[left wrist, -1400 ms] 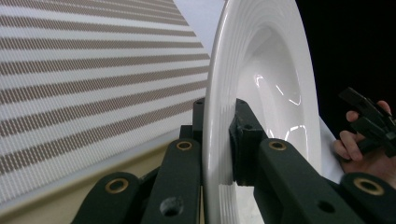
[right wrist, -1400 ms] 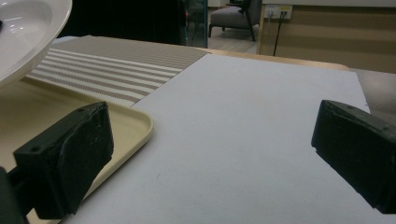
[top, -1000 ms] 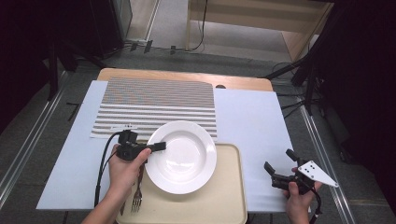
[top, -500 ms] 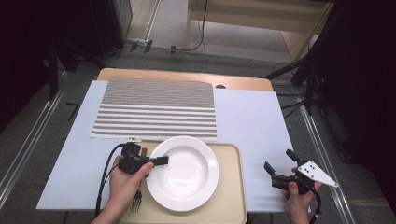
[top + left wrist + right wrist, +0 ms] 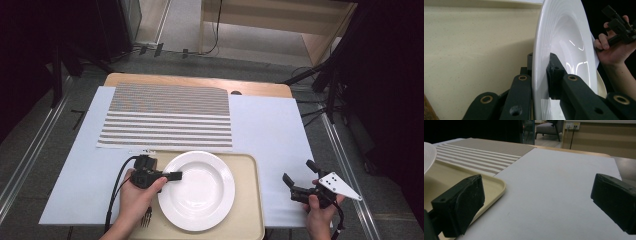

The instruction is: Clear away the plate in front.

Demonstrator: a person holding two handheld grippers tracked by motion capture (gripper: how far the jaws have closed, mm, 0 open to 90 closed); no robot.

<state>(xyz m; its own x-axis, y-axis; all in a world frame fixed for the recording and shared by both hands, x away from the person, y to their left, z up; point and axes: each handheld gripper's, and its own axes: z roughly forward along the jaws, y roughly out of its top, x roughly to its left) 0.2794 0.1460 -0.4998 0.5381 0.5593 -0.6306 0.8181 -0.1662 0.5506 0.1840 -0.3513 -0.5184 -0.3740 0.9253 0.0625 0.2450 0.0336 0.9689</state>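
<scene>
- So the left gripper (image 5: 176, 175) is clamping the rim of the white plate (image 5: 200, 192) on its left edge. In the left gripper view you can see one jaw sitting under the rim and the other pressing on top of it, so the plate (image 5: 564, 50) is properly pinched, not just lying between them.
- The plate is sitting over the beige tray (image 5: 250, 215), which is lying at the near edge of the worktop (image 5: 270, 130). It's covering most of the tray, and its left edge is sticking out past the tray's left side.
- A fork (image 5: 146, 219) is peeking out just under the left hand (image 5: 137, 192), beside the plate's lower left edge. Only the tines are showing, so I can't say what it's resting on.
- The right gripper (image 5: 299, 179) is hanging out well to the right of the tray, over the white sheet covering the worktop. Its jaws are standing wide apart with nothing between them, which is super clear in the right gripper view, where you're just looking at bare white sheet (image 5: 559, 195) between the two black pads.
- A striped placemat (image 5: 167, 117) is lying flat farther back on the worktop, just behind the tray and plate.
- The right hand (image 5: 320, 212) is holding its gripper low, near the worktop's front edge.
</scene>
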